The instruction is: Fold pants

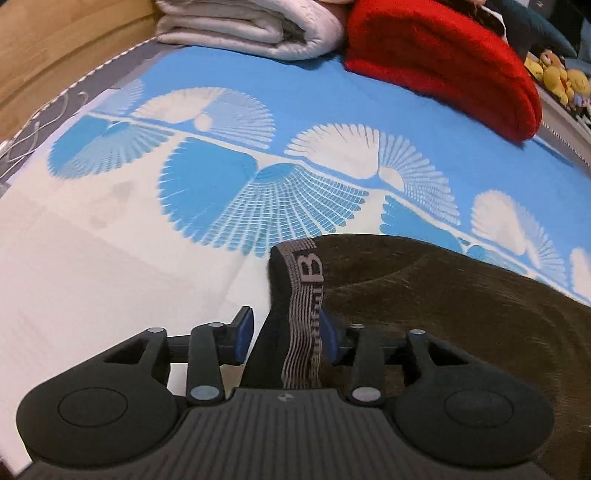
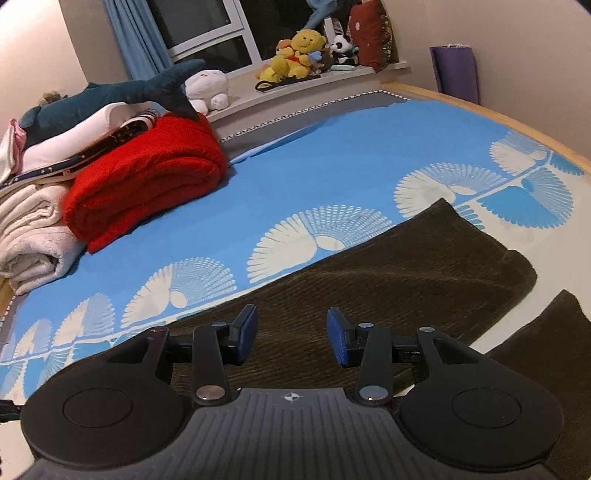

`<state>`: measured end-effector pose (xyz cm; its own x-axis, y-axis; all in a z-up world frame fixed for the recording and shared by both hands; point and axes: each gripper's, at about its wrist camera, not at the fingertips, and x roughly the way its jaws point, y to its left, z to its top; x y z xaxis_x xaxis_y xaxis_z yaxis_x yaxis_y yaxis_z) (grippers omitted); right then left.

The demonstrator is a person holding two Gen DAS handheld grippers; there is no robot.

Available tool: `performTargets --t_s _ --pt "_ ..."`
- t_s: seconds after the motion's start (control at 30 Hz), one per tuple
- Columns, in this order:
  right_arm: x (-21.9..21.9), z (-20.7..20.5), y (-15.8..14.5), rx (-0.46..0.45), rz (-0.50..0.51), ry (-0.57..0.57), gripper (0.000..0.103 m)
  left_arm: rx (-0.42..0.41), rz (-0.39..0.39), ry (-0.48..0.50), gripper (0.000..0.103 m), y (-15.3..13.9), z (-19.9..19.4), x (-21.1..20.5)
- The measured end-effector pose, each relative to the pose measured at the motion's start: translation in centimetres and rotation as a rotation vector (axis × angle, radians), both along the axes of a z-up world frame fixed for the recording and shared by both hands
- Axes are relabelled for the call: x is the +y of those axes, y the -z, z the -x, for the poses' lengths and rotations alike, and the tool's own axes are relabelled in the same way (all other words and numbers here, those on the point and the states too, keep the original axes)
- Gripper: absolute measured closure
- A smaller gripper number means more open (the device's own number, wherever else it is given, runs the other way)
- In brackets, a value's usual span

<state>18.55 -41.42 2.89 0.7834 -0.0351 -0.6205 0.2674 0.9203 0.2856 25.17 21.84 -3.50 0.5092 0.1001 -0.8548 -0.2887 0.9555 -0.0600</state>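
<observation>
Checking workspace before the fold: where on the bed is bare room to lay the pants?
Free: the blue sheet between the red blanket and the brown pants; also the white patch left of the waistband. Crowded: the folded pile with the white blanket.

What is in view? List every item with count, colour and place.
pants: one, dark brown, lying on the sheet
bed sheet: one, blue and white fans, covering the bed
blanket: one, red, folded, far end
quilt: one, white, folded, beside the blanket
shark plush: one, dark teal, above the blanket
yellow bear: one, yellow, windowsill
panda plush: one, black-white, windowsill
left gripper: one, black, open around the waistband
right gripper: one, black, open above the pants
</observation>
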Motion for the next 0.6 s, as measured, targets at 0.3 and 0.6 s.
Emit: performTargets --t_s 0.3,0.6 --pt "1.1 1.2 -1.4 -0.04 -0.011 -0.085 0.06 0.119 0.109 -0.01 0.026 1.6 8.0 1.3" --pt "-0.6 3.3 -1.4 -0.026 -0.047 -0.059 0.06 0.34 0.07 0.131 0.026 7.5 8.5 1.3"
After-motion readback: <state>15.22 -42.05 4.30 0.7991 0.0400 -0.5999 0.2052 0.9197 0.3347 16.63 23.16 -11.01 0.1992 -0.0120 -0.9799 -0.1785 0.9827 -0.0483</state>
